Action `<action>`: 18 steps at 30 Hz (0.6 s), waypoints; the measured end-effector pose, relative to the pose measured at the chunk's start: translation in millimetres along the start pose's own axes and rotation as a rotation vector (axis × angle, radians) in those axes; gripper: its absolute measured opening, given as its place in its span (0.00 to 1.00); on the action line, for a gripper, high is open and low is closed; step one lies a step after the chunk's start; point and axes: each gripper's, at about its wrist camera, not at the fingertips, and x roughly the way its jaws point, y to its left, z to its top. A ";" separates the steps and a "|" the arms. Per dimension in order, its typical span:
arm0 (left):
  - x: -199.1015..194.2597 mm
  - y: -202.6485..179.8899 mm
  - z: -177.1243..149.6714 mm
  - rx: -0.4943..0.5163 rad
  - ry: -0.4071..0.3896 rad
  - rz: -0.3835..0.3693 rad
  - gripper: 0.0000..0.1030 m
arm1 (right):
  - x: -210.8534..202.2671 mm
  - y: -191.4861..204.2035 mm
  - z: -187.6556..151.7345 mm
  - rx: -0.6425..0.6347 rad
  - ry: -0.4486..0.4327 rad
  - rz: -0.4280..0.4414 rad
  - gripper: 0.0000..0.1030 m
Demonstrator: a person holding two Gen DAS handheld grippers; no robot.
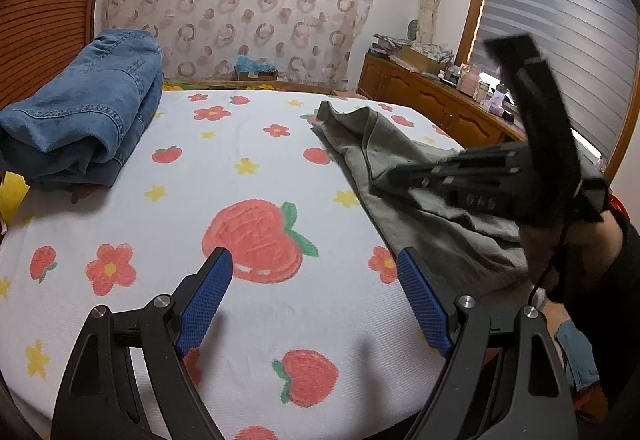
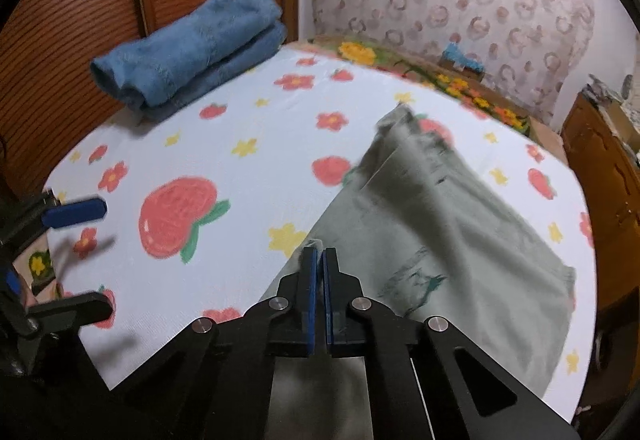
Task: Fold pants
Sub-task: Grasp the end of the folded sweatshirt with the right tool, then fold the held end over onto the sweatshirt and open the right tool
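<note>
At the far left of the bed, against the ribbed wooden panel [image 1: 44,0], sits a folded pair of blue jeans [image 1: 80,112], well apart from the work area. The bed is covered with a white sheet [image 1: 256,168] printed with strawberries, red flowers and yellow stars; a large strawberry [image 1: 252,240] lies near its middle. Over that print hangs the left gripper [image 1: 314,268], its blue-padded fingers [image 1: 208,300] spread wide with only bare sheet between them; it grips nothing. To the right lie the olive-green pants [image 1: 400,160], spread loosely and creased across the right half of the sheet, one narrow end reaching toward the far edge of the bed, the wider part toward the near right edge. The right gripper [image 2: 320,260] stands over the near left edge of the pants, its blue pads brought together with only a thin slit showing; the cloth edge meets the fingertips, but motion blur prevents confirming that fabric is pinched. A person's hand in a dark sleeve [image 1: 592,252] holds that tool. Behind, a patterned curtain [image 1: 240,0] covers the wall; at far right stand a wooden cabinet [image 1: 432,100] and a window blind [image 1: 560,20].
</note>
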 end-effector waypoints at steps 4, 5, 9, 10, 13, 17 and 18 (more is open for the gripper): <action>1.1 -1.8 -0.5 0.007 0.002 -0.001 0.82 | -15.2 -9.3 0.2 0.022 -0.043 -0.015 0.02; 1.3 -2.2 -0.5 0.009 0.002 -0.001 0.82 | -18.5 -11.8 0.1 0.027 -0.051 -0.023 0.02; 2.5 -2.3 -0.9 0.011 0.004 -0.003 0.82 | -33.3 -27.2 -0.1 0.044 -0.075 -0.060 0.02; 2.8 -2.2 -1.3 0.011 0.005 -0.003 0.82 | -37.7 -32.4 0.1 0.050 -0.080 -0.070 0.02; 3.3 -2.7 -1.9 0.011 0.008 -0.004 0.82 | -47.9 -45.6 0.3 0.064 -0.088 -0.112 0.02; 4.2 -5.2 -3.1 0.017 0.013 -0.005 0.82 | -56.2 -59.1 2.1 0.057 -0.084 -0.177 0.02; 4.4 -5.2 -3.2 0.016 0.013 -0.005 0.82 | -57.8 -63.0 2.5 0.060 -0.083 -0.191 0.02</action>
